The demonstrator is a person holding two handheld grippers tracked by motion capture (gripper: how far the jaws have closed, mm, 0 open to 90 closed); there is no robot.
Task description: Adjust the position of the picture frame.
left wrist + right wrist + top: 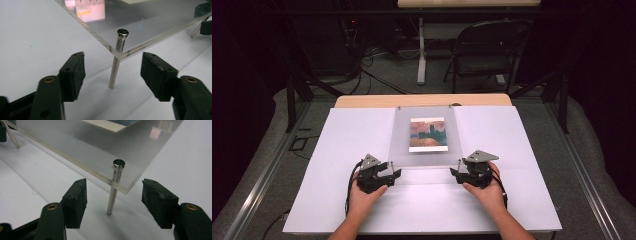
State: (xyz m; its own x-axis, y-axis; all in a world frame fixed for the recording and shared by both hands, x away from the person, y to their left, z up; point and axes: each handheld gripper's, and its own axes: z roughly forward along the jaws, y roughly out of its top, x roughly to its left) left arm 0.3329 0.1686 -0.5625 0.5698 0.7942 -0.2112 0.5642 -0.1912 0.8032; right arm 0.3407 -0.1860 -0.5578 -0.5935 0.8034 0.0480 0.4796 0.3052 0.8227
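Observation:
A clear acrylic panel (402, 145) stands raised on thin metal legs over the white sheet, with a small painting print (427, 134) at its middle. My left gripper (393, 170) is at the panel's near left corner. In the left gripper view it (112, 67) is open, with the corner leg (115, 67) standing free between the jaws. My right gripper (455, 170) is at the near right corner. It (115, 192) is open too, on either side of that corner's leg (112, 197) without touching it. Each hand rests on the sheet.
A large white sheet (337, 190) covers the wooden table (362, 101). Behind the table stand a black folding chair (489, 50), a second table's leg (421, 55) and cables on the floor. Dark drapes close in both sides.

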